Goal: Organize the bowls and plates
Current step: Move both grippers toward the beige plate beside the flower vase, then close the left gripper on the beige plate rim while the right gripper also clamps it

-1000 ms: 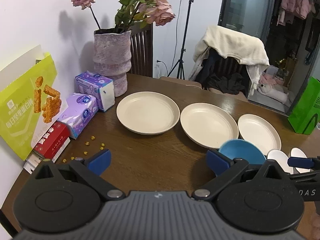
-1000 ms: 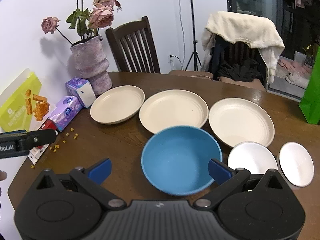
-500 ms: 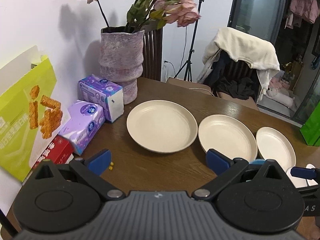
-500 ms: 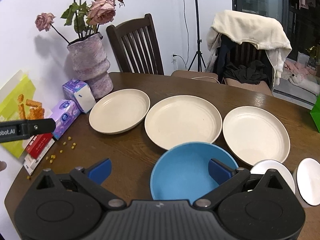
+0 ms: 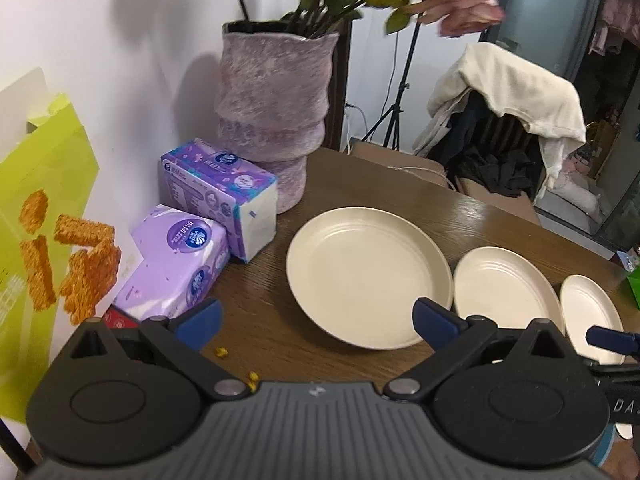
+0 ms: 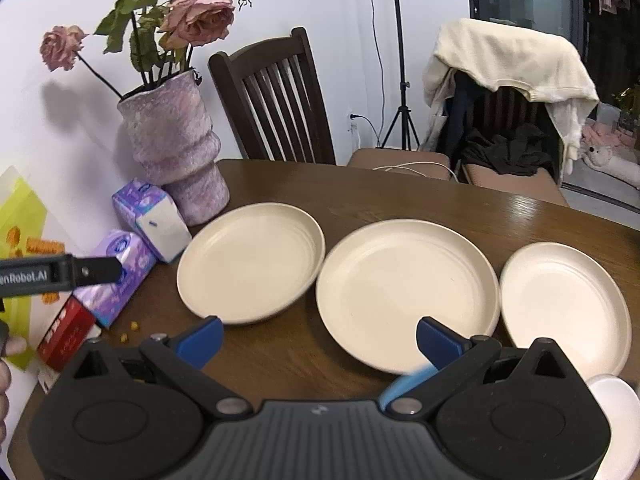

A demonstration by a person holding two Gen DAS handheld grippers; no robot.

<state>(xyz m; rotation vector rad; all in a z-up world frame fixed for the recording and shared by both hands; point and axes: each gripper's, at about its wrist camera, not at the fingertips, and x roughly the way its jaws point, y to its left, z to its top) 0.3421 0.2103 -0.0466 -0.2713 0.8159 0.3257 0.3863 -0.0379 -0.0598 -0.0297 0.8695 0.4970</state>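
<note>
Three cream plates stand in a row on the brown table: the left plate, the middle plate and the right plate. My left gripper is open and empty, low over the table just before the left plate's near rim. My right gripper is open too, in front of the left and middle plates. Only a sliver of the blue bowl shows under its right finger. The left gripper's side shows at the left of the right wrist view.
A pink vase of roses stands at the back left, beside two purple tissue packs, a green snack box and a red box. Yellow crumbs lie near the left finger. A small white dish sits front right. Chairs stand behind the table.
Both grippers have moved forward and lower toward the plates. The blue bowl has slid almost out of sight beneath the right gripper. Both stay open.
</note>
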